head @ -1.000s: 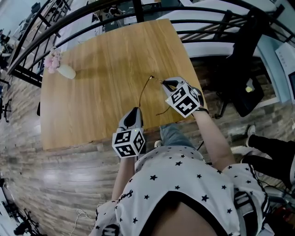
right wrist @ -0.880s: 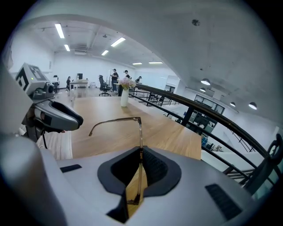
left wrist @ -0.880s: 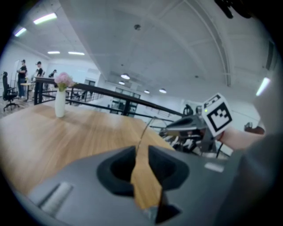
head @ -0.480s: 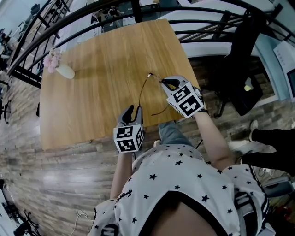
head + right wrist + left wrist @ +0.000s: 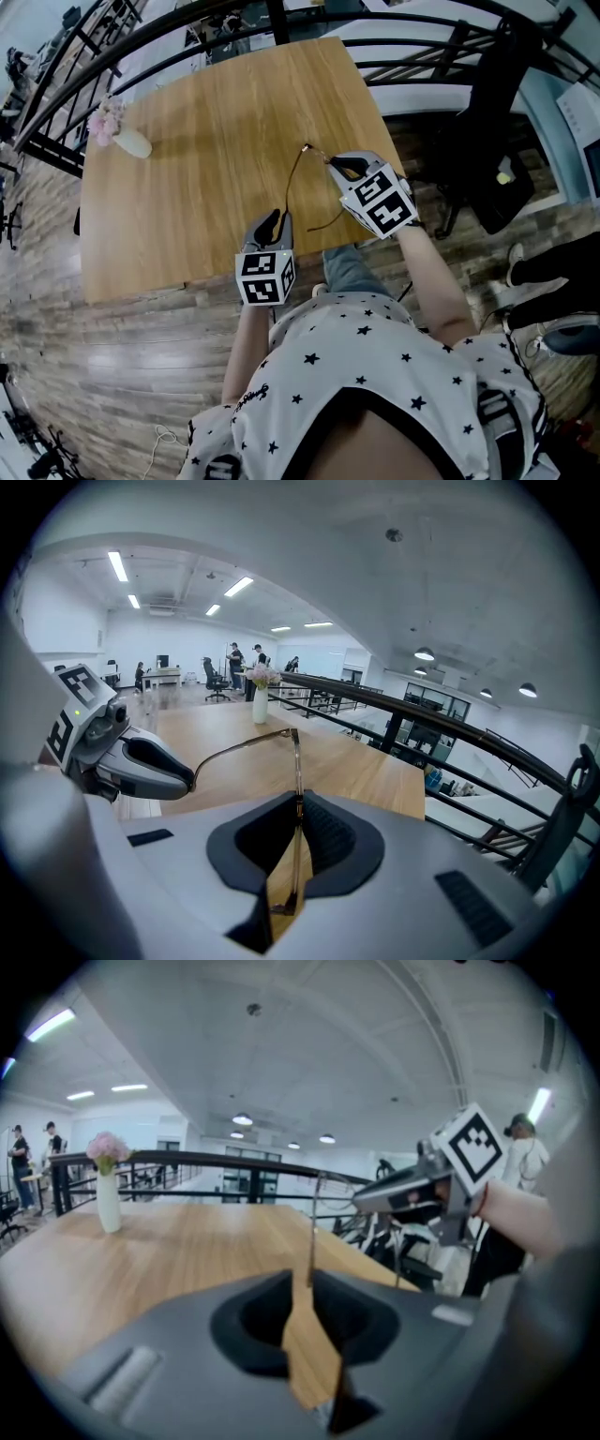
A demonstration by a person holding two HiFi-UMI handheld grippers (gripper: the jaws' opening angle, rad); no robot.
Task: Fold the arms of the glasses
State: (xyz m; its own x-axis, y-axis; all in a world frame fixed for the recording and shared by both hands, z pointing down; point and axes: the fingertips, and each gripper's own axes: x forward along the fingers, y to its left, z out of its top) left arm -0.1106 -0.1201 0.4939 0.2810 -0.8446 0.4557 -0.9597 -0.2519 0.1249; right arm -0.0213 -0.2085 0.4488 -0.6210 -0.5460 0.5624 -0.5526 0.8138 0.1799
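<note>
- Right gripper [image 5: 333, 166]: clamped on the front of the glasses [image 5: 296, 761], holding them up over the near right part of the worktop [image 5: 206, 141].
- Left gripper [image 5: 277, 220]: to the left of the right one and nearer, over the worktop's near edge. Jaws just been closing, now a little apart with wood showing through the gap. Tip of one glasses arm [image 5: 243, 742] between them, not pinched.
- Worktop: pale wood, roughly square, carrying a vase [image 5: 134, 145] at its far left.
- Vase: white, upright, with pink flowers [image 5: 108, 122], well apart from both grippers.
- Glasses: thin wire frame spanning the space between the two grippers. One arm stretched out open from the hinge down to the left gripper. Second arm [image 5: 325, 225] curving off just beside the right gripper, on its near side.
</note>
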